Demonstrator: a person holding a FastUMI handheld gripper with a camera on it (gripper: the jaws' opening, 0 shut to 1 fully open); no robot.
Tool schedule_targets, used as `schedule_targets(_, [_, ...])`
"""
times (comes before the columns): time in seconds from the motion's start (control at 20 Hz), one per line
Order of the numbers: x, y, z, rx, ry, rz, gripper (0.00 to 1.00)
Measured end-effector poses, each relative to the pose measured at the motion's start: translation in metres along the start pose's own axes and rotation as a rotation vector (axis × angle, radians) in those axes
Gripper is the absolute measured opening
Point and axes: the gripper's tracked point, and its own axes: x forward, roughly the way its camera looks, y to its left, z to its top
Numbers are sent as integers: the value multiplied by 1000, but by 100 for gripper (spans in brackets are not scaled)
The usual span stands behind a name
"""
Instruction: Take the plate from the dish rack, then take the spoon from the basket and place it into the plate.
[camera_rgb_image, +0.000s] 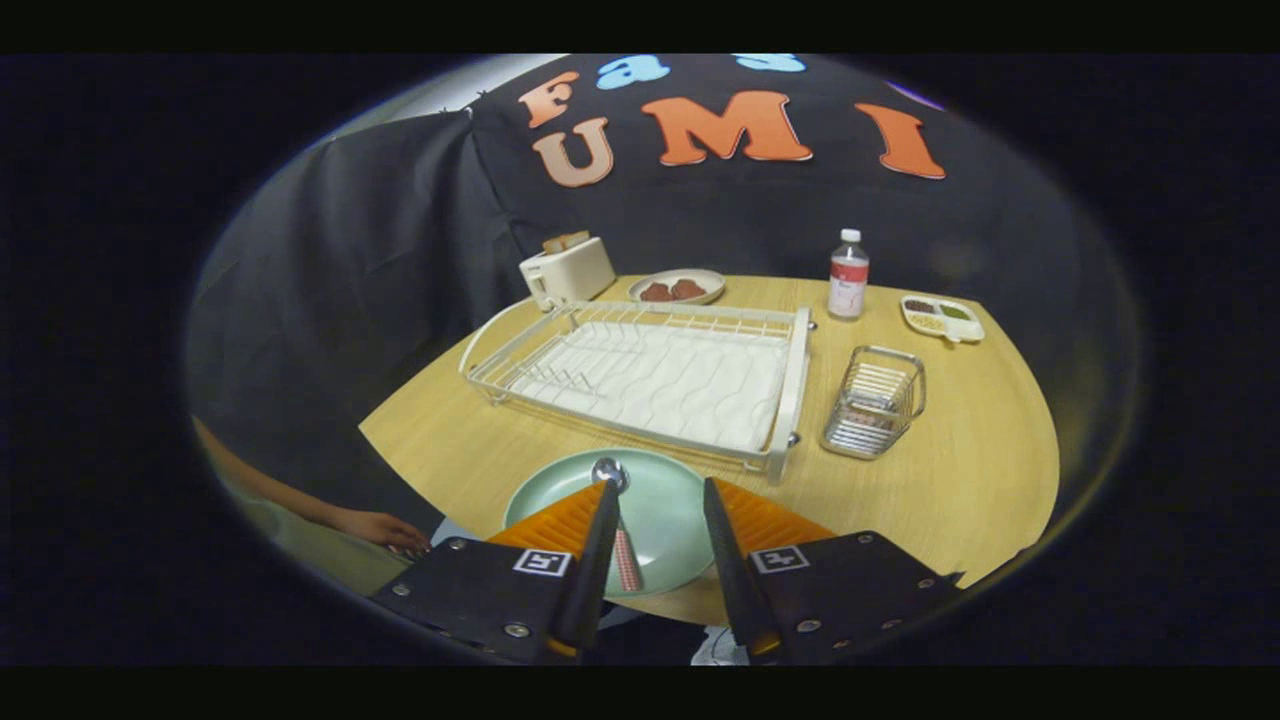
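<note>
Gripper (658, 485) hangs over the near edge of the round light-wood worktop (960, 470), jaws spread wide, nothing pinched.

The round pale-green plate (670, 500) sits flat on the worktop, directly under and between the jaws, just ahead of the gripper body. The metal spoon with red-and-white striped handle (620, 520) lies in the plate beside the left jaw. Its long axis runs roughly parallel to the jaws: bowl points away toward the rack, at about the left jaw's tip, and the handle points back toward the gripper. Can't tell whether the left jaw touches the spoon; the right jaw is well apart from it.

Beyond the jaws: the white wire dish rack with white ribbed drain mat (650, 375), just past the plate's far rim. Right of the rack, ahead of the right jaw, is the small wire cutlery basket (875, 400), upright.

Farther back:
- cream toaster (567, 270) holding toast
- beige plate with reddish food (678, 287)
- clear bottle with red label (848, 275)
- white compartment dish (942, 317)

A person's hand (385, 528) rests at the worktop edge, left of the left jaw.
</note>
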Motion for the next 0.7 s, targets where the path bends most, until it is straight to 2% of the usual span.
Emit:
schedule_targets(0.1, [-13,-8,37,-1,-90,-32,57])
schedule_targets(0.35, [-52,-34,119,-3,-305,-131,84])
schedule_targets(0.45, [-66,-44,146,-5,-381,-174,89])
schedule_targets(0.7, [-99,-63,193,-4,-533,-247,93])
